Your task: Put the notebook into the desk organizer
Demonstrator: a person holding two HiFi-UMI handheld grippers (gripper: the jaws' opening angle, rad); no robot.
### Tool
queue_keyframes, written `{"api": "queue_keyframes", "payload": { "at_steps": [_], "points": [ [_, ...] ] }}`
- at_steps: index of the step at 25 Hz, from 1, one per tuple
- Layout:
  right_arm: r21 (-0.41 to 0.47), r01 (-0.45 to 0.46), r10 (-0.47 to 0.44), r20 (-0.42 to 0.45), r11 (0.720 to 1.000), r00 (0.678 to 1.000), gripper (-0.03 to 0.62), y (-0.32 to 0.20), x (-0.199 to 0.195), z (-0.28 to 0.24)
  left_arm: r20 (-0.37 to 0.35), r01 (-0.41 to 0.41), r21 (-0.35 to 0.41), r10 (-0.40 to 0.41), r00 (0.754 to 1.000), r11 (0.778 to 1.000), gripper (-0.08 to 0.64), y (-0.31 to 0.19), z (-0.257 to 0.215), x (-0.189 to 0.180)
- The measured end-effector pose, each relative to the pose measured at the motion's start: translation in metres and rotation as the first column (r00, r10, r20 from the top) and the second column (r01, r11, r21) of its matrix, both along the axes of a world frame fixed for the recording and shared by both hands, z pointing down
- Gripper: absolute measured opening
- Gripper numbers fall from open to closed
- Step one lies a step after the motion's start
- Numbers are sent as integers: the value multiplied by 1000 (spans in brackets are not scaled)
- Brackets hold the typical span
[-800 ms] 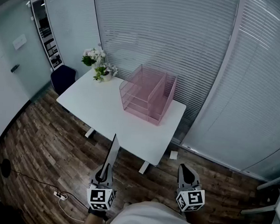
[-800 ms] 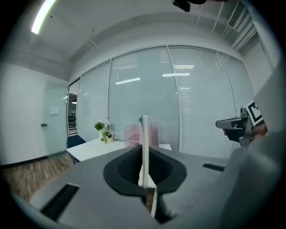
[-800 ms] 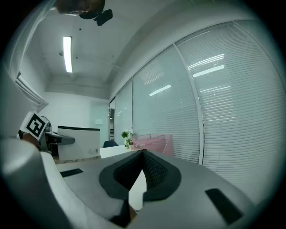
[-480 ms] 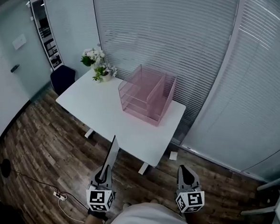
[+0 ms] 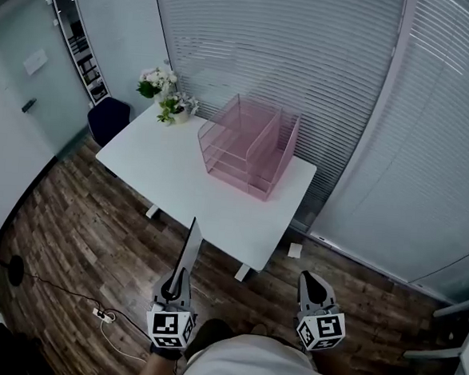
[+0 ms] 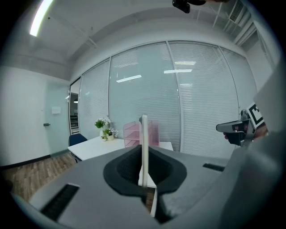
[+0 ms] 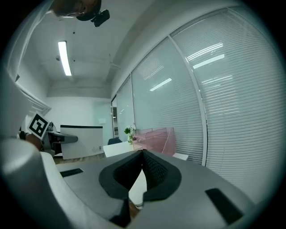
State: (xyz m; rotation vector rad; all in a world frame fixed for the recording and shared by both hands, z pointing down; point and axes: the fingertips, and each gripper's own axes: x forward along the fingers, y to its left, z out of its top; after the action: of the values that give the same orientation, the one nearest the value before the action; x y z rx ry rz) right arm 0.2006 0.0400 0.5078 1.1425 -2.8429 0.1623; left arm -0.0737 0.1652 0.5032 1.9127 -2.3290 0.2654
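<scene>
Left gripper (image 5: 175, 285) clamps thin white notebook (image 5: 189, 248) edge-on; right gripper (image 5: 311, 286) closed, empty; pink tiered desk organizer (image 5: 249, 148) well apart.

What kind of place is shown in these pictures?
Most likely an office room: a white desk carrying a pink desk organizer, glass walls covered with blinds, and a dark chair by the desk's far corner.

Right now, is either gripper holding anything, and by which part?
The left gripper is shut on the notebook, pinching it at its near edge so that it sticks out forward, edge-on. The right gripper is shut and empty.
</scene>
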Motion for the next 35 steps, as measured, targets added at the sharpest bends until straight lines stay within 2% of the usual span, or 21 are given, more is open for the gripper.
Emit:
{"api": "queue_keyframes", "payload": {
  "at_steps": [4, 8, 15, 19, 23, 26, 30, 33, 35],
  "points": [
    [-30, 17, -18, -28, 999, 999, 12, -7, -12, 16, -4, 0, 2, 0, 1000, 1000, 15, -11, 1, -6],
    [-32, 13, -14, -52, 999, 999, 12, -18, -34, 20, -12, -17, 27, 17, 1000, 999, 15, -35, -3, -31],
    [-23, -98, 96, -93, 995, 991, 12, -71, -84, 15, -42, -123, 56, 126, 991, 991, 15, -123, -1, -89],
    [-12, -160, 158, -99, 987, 983, 12, -99, -128, 2, -14, -202, 80, 204, 979, 976, 15, -177, -23, -128],
    [-11, -204, 202, -90, 979, 975, 12, -116, -169, -7, 61, -279, 97, 274, 960, 955, 15, -233, -52, -158],
    [-25, -232, 229, -104, 972, 968, 12, -126, -182, -3, 130, -338, 89, 325, 937, 937, 15, -279, -69, -166],
    [-37, -297, 291, -114, 954, 950, 12, -141, -169, 2, 246, -381, 93, 349, 904, 920, 15, -339, -84, -167],
    [-24, -306, 302, -101, 952, 948, 12, -159, -161, -1, 345, -381, 70, 336, 876, 922, 15, -377, -89, -164],
    [-17, -308, 305, -92, 951, 948, 12, -169, -151, -4, 427, -375, 38, 324, 844, 926, 15, -401, -88, -157]
  ]
}}
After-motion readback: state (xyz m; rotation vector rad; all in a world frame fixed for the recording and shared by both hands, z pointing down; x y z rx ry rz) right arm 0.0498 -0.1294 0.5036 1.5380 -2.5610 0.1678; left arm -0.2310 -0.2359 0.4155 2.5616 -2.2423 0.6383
